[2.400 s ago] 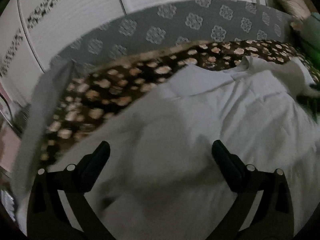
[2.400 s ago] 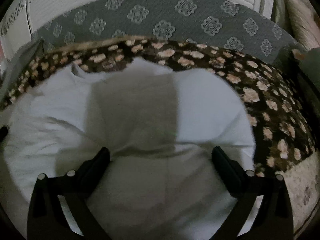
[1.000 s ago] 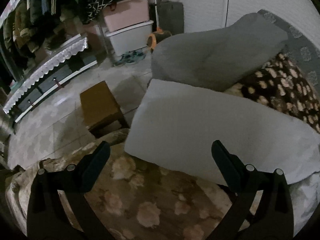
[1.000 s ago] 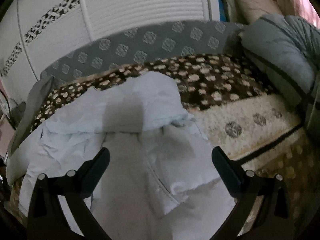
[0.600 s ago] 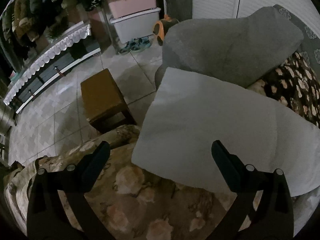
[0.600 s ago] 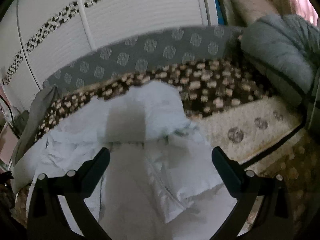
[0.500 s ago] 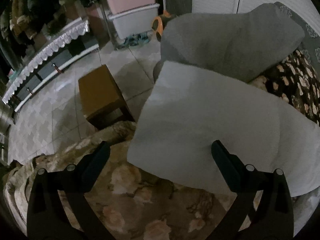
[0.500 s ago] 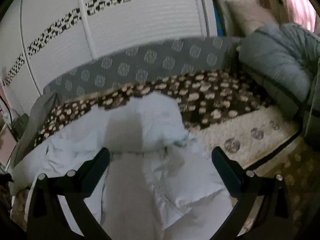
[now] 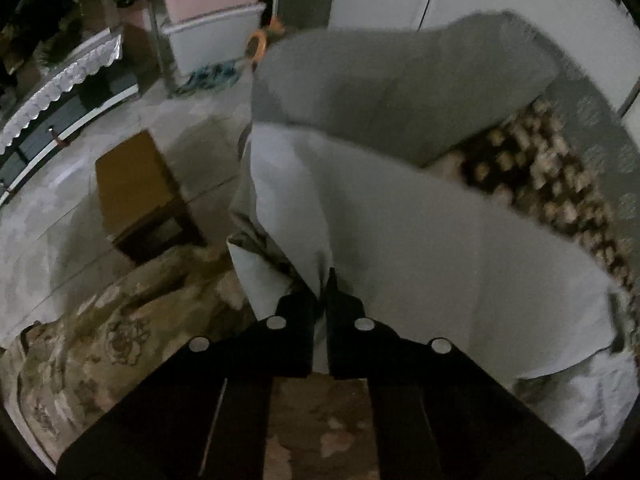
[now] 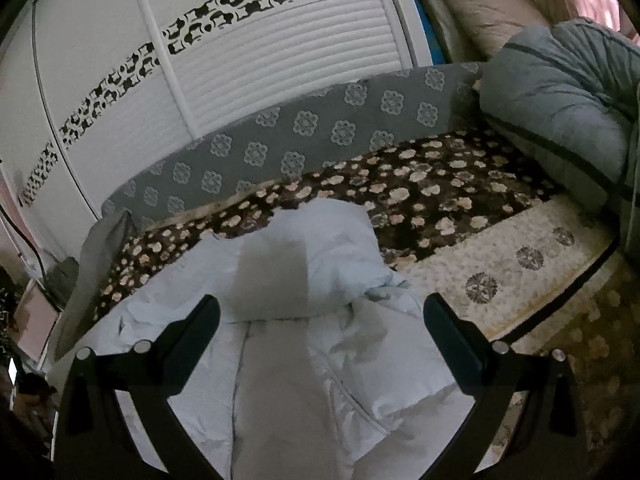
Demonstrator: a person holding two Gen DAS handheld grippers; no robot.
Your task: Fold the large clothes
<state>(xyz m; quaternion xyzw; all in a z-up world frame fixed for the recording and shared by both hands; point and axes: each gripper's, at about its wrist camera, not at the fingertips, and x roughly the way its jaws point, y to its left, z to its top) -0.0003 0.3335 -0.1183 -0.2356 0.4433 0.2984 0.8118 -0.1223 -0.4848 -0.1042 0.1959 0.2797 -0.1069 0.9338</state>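
Bed with brown floral blanket [image 10: 420, 188], dim room. We list: one white garment [image 10: 320, 360], spread crumpled across the blanket; left gripper [image 9: 323, 300] clenched on a bunched edge of it; right gripper [image 10: 320, 320] above it, fingers spread, grasping nothing; brown stool [image 9: 136, 176] on tiled floor.

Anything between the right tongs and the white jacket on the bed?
Nothing visible. The right tongs hang open directly over the white jacket, with only air between. The left tongs are shut on a flat pale panel at the bed's edge, off to the side.
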